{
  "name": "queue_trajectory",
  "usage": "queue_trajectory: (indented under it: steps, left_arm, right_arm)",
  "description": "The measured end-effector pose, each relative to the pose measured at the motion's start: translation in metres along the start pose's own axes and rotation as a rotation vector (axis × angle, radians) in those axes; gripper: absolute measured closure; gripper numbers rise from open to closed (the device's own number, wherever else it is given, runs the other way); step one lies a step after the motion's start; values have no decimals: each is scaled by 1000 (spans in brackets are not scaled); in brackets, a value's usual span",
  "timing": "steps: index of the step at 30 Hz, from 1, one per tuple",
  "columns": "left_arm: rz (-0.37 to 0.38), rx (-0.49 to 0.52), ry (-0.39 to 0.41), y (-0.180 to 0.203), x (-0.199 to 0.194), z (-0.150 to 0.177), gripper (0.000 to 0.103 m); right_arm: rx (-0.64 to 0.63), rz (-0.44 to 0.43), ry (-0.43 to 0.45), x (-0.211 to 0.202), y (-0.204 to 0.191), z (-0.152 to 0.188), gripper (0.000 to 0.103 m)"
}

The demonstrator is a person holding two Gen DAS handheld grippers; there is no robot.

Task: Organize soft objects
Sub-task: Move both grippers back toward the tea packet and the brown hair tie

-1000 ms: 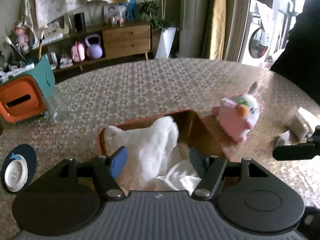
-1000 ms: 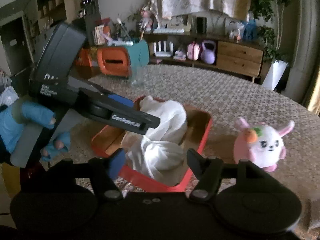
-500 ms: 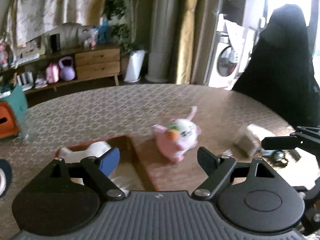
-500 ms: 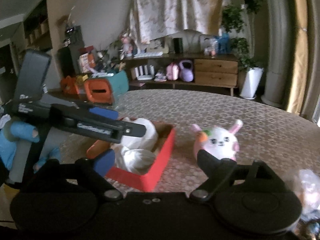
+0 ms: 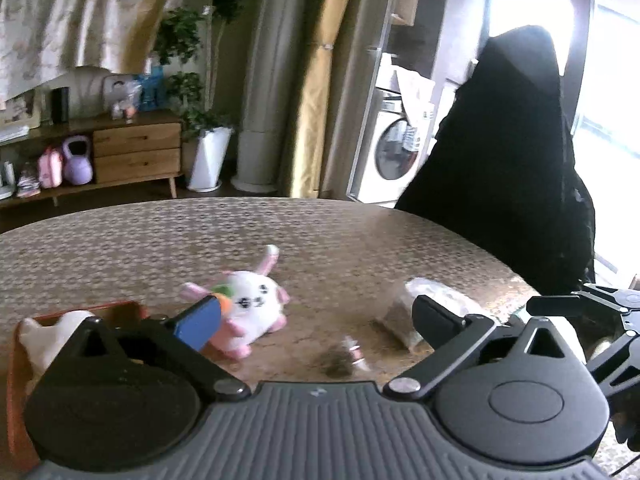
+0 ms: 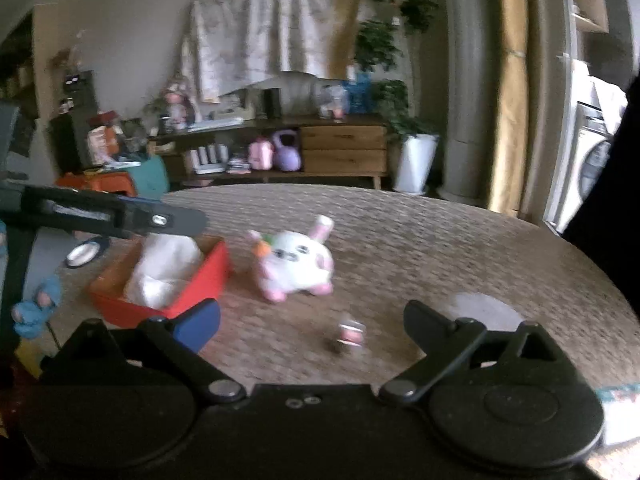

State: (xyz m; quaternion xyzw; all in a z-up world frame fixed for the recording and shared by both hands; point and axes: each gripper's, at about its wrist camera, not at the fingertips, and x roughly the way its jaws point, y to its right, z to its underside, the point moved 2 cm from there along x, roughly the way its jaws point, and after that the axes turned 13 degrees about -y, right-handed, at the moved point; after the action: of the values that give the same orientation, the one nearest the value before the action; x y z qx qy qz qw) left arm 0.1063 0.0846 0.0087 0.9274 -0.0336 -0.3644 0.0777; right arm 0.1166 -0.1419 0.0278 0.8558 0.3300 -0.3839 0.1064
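1. Round table (image 5: pixel 360 240) with a woven, honeycomb-patterned brown covering; matte, finely textured.
2. Plush pink-and-white rabbit toy (image 5: pixel 250 308), rounded body, fuzzy fabric, small orange carrot patch by one ear. Lies on the table at centre-left of the left wrist view, just right of the tray. Ears point to the upper right of the frame, feet to the lower left; long axis runs on that diagonal. Face toward the camera.
3. Shallow rectangular red-orange tray (image 6: pixel 200 284), stiff walls, brown inner floor. In it: crumpled white soft cloth (image 6: pixel 164 272), loosely bunched, folds irregular.
4. Small pink-and-white object with a dark clump (image 6: pixel 348 336), lower centre of the right wrist view; blurred, material unclear.
5. Clear crinkled plastic bag with brownish contents (image 5: pixel 420 312), right of centre in the left wrist view.
6. Left hand-held gripper (image 5: pixel 316 316): black fingers spread wide, blue pad on one; nothing between them.
7. Right hand-held gripper (image 6: pixel 312 320): fingers likewise spread, empty, above the table.
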Motion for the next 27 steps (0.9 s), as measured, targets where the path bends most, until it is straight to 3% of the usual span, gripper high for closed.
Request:
queue_trajectory:
  steps: [6, 10, 13, 27]
  left_arm:
    - [4, 55, -4, 26, 30, 7, 0]
    - [-74, 67, -28, 39, 55, 10, 0]
    - [-61, 48, -50, 43, 73, 11, 0]
    - [-39, 76, -130, 61, 148, 21, 0]
  right_arm:
    - [58, 79, -23, 3, 46, 31, 4]
    - [78, 142, -45, 13, 71, 50, 4]
    - [88, 190, -62, 24, 87, 64, 4]
    - [181, 225, -158, 70, 144, 95, 10]
